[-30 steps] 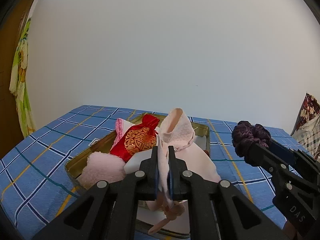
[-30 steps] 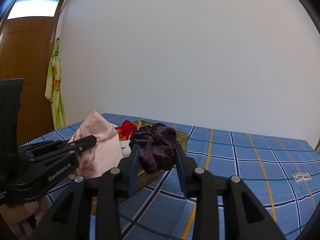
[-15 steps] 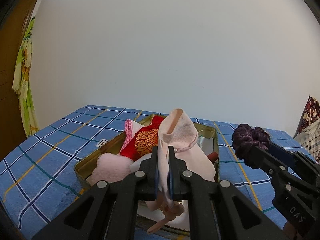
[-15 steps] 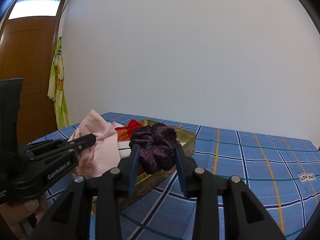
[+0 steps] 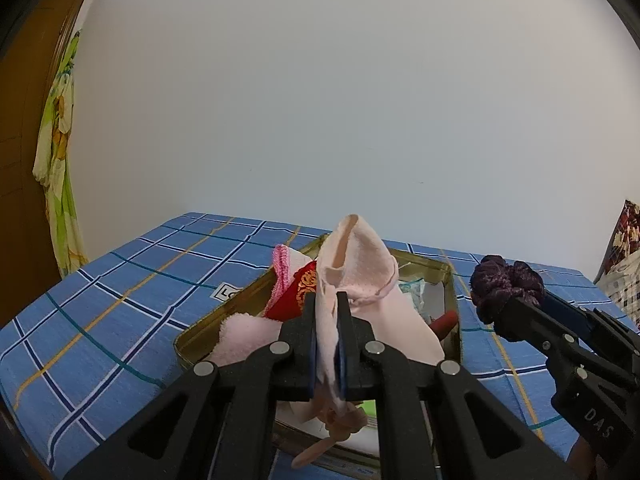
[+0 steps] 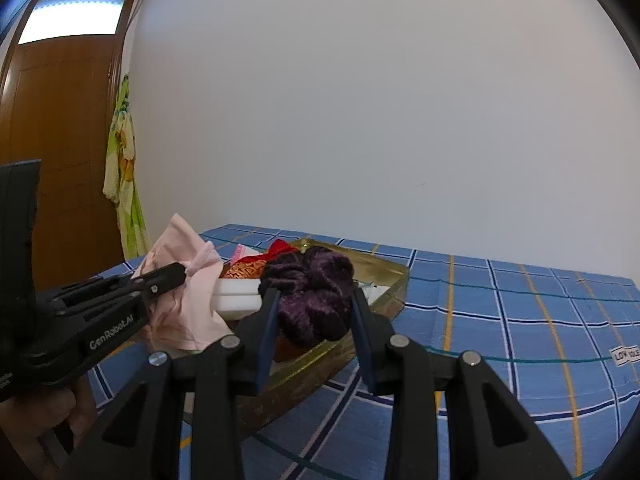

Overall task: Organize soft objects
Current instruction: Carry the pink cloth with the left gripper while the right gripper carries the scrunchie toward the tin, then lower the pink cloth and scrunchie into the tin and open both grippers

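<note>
My left gripper (image 5: 327,300) is shut on a pale pink cloth (image 5: 360,264) and holds it over the near end of a gold metal tin (image 5: 452,280). The tin holds a red and gold pouch (image 5: 298,294), a fluffy pink item (image 5: 236,334) and white pieces. My right gripper (image 6: 314,300) is shut on a dark purple velvet scrunchie (image 6: 312,284), held above the tin's right side (image 6: 396,280). It also shows in the left wrist view (image 5: 506,284). The left gripper and the cloth (image 6: 188,280) show at the left of the right wrist view.
The tin sits on a blue checked tablecloth (image 5: 120,300) (image 6: 520,320). A white wall stands behind. A wooden door (image 6: 52,140) with a green and yellow garment (image 6: 124,184) hanging is at the left. A patterned cloth (image 5: 622,264) is at the far right.
Both grippers have moved forward toward the tin with their loads. The tin now lies closer under both of them.
</note>
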